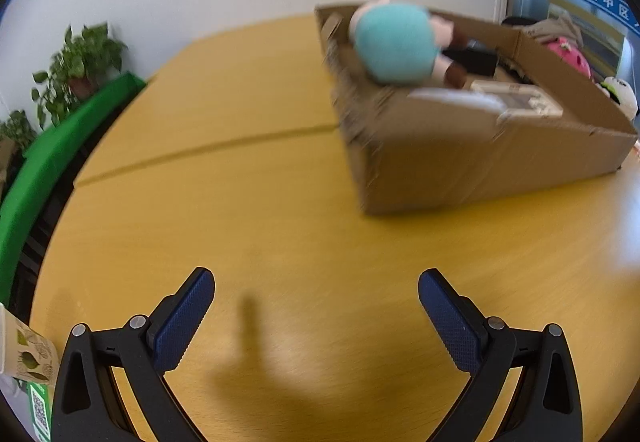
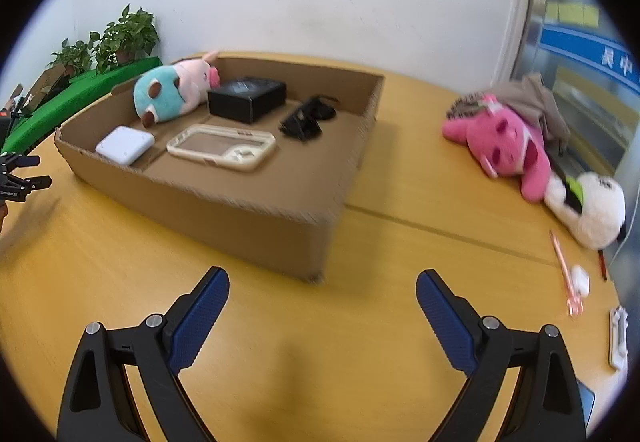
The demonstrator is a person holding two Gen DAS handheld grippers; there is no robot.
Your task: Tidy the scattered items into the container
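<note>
An open cardboard box (image 2: 224,206) stands on the yellow table (image 2: 360,342). It holds a teal and pink plush (image 2: 168,92), a black box (image 2: 248,98), a white pad (image 2: 125,144), a cream case (image 2: 222,147) and dark sunglasses (image 2: 306,118). On the table to the right lie a pink plush (image 2: 504,146), a white plush (image 2: 588,206), a pink pen (image 2: 564,270) and a white earbud case (image 2: 580,280). My right gripper (image 2: 322,300) is open and empty in front of the box. My left gripper (image 1: 316,300) is open and empty, left of the box (image 1: 480,154).
Potted plants (image 2: 120,38) and a green ledge (image 1: 60,146) stand along the left wall. A grey cloth (image 2: 536,98) lies behind the pink plush. A white clip-like item (image 2: 618,336) lies at the right table edge. A paper carton (image 1: 24,350) sits at the left gripper's side.
</note>
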